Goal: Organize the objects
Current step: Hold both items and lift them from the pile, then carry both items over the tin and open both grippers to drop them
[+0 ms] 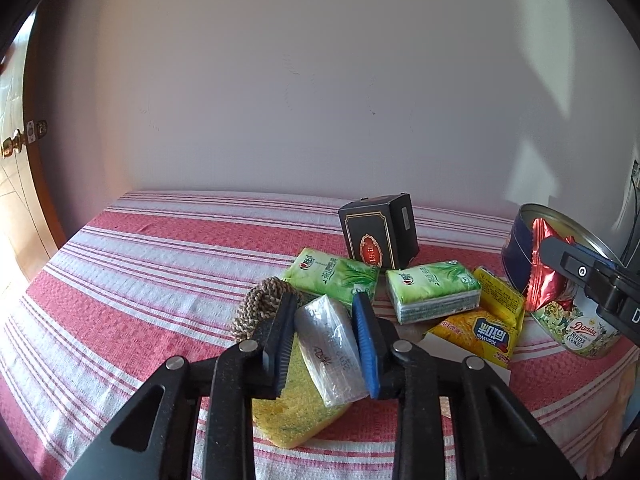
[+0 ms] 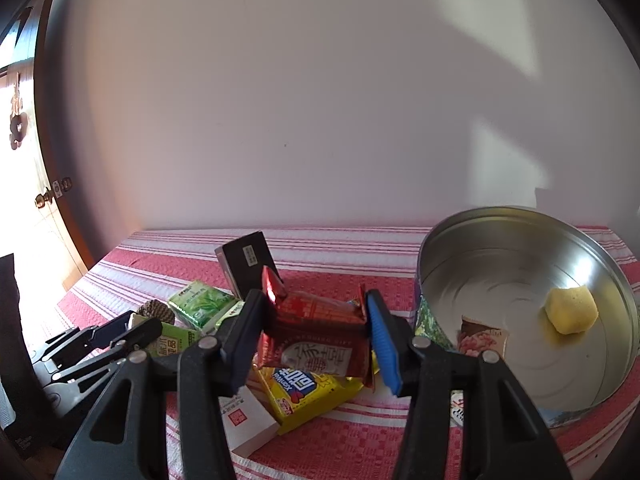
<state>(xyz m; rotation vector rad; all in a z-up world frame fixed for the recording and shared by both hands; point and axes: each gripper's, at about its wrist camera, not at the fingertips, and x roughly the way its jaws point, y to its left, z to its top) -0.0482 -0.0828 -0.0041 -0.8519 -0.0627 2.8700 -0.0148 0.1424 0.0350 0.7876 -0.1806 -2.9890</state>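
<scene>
Your left gripper point(image 1: 326, 340) has its fingers point(image 1: 280, 344) closed on a small clear-wrapped packet point(image 1: 332, 354); both pads press its sides. The packet sits tilted above a yellow sponge point(image 1: 296, 416) that lies on the red-and-white striped cloth point(image 1: 140, 264) of the table.

Your right gripper point(image 2: 316, 340) has its fingers point(image 2: 382, 344) clamped on a red foil packet point(image 2: 320, 336), partway open around its width. It holds the packet just left of the round cookie tin point(image 2: 600, 264), about level with the rim.

Taking the cookie tin as the landmark:
- Inside it lie a yellow lump point(image 2: 571, 310) towards the far right and a small pink-patterned packet point(image 2: 482, 340) near the left wall.
- Just left of it, below the red foil packet, a yellow snack bag point(image 2: 308, 396) lies on the cloth, and a white box point(image 2: 246, 420) is beside that.
- Further left are two green tissue packs point(image 1: 332, 276) point(image 1: 434, 290).
- Behind the packs stands a black box point(image 1: 378, 232).
- Furthest from the tin, a coil of braided rope point(image 1: 260, 304) lies against your left fingers.
</scene>
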